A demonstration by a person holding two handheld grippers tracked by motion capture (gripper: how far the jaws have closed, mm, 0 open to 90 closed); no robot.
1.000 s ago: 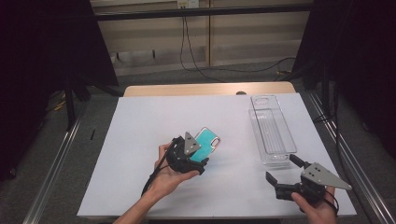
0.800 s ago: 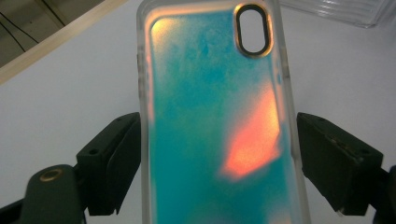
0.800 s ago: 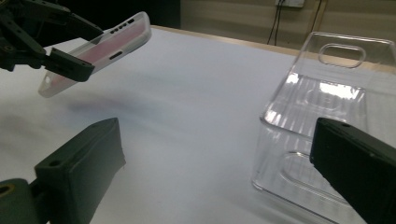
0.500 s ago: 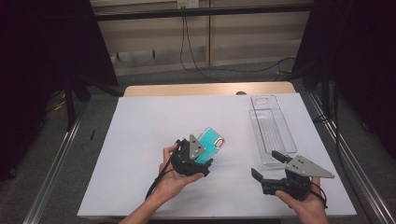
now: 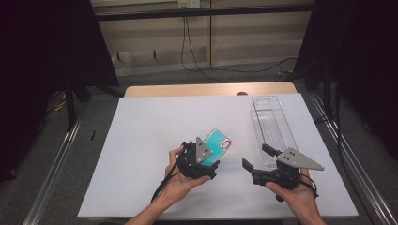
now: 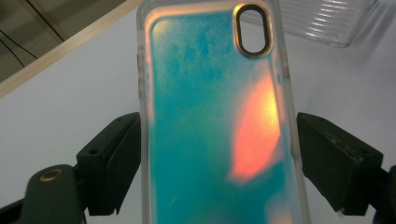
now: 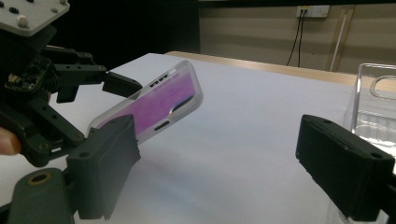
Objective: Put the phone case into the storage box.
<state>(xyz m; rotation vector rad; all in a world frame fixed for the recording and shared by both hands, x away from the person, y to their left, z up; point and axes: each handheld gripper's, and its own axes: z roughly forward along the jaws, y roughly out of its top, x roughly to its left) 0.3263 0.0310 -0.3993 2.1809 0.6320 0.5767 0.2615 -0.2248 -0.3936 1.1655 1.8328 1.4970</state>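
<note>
High view: the left gripper (image 5: pixel 210 165) holds a teal phone case (image 5: pixel 217 144) raised off the white tabletop (image 5: pixel 141 140), near its middle front. The right gripper (image 5: pixel 256 157) sits just to the right, jaws spread with nothing between them. Behind it a clear plastic tray (image 5: pixel 272 126) lies flat by the tabletop's right edge.

Left gripper view: the phone case (image 6: pixel 210 121) stands between the 2 jaws, which bear on its long frosted side edges. I judge it light, thin and somewhat flexible, with a glossy back that could slip; those side edges look like the sound place to hold, well below the camera cutout (image 6: pixel 252 29). A corner of the tray (image 6: pixel 327 18) shows beyond.

Right gripper view: the case (image 7: pixel 154 105) tilts upward, clamped in the left gripper (image 7: pixel 109 105), and its free end with the port openings points toward the spread jaws of the right gripper (image 7: pixel 219 168). Bare tabletop (image 7: pixel 243 116) lies between them, so nothing blocks a second grasp on that end. The tray (image 7: pixel 378 107) stands close at the right and could be knocked by a wide swing.
</note>
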